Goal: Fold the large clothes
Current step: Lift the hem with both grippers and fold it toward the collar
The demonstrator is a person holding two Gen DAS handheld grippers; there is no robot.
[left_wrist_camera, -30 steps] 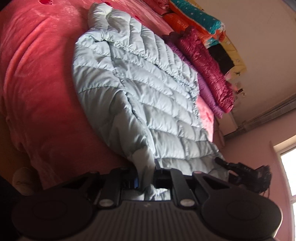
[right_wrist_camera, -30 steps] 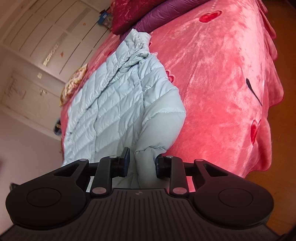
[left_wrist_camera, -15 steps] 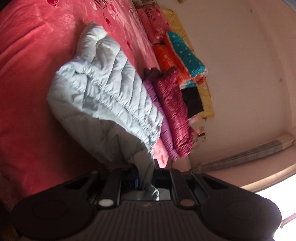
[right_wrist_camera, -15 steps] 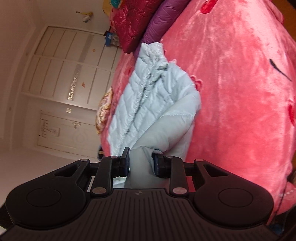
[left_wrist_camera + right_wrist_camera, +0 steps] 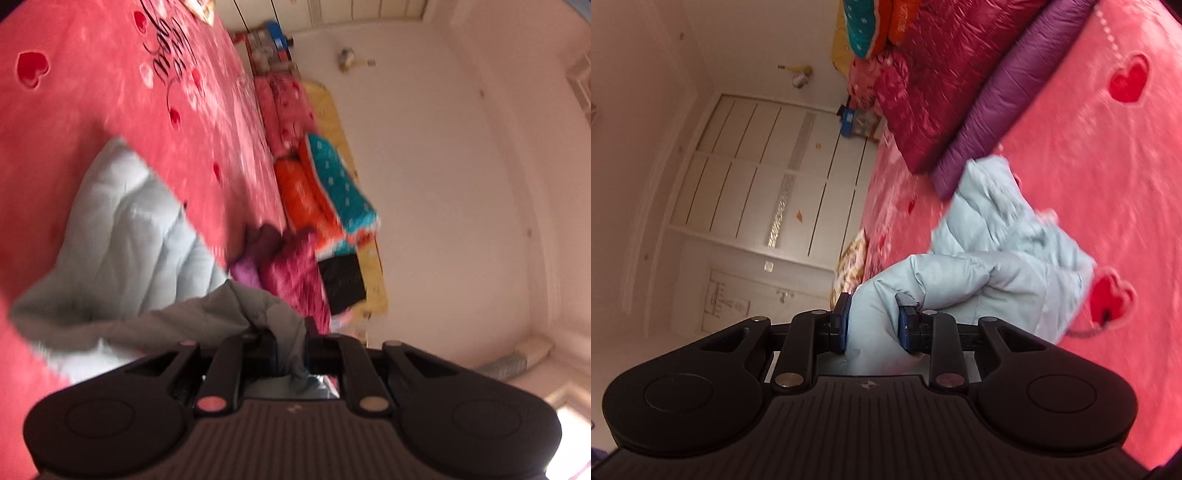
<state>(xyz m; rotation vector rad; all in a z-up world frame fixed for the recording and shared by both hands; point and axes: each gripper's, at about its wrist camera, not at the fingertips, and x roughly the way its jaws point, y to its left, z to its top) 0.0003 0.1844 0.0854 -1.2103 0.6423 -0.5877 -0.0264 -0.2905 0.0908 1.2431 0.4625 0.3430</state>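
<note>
Your left gripper (image 5: 290, 349) was clamped on a thin fold of the pale blue quilted puffer jacket (image 5: 125, 251); your right gripper (image 5: 873, 325) pinched a thicker puffy wad of its edge. The jacket hung from both down onto the red plush heart-print bedspread (image 5: 1071, 155). It looked light, soft and slippery, so you needed deep bites at the hem corners.

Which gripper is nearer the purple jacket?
Hard to say. The left gripper holds the blue jacket just below the purple jacket; the right gripper sits farther back.
</note>
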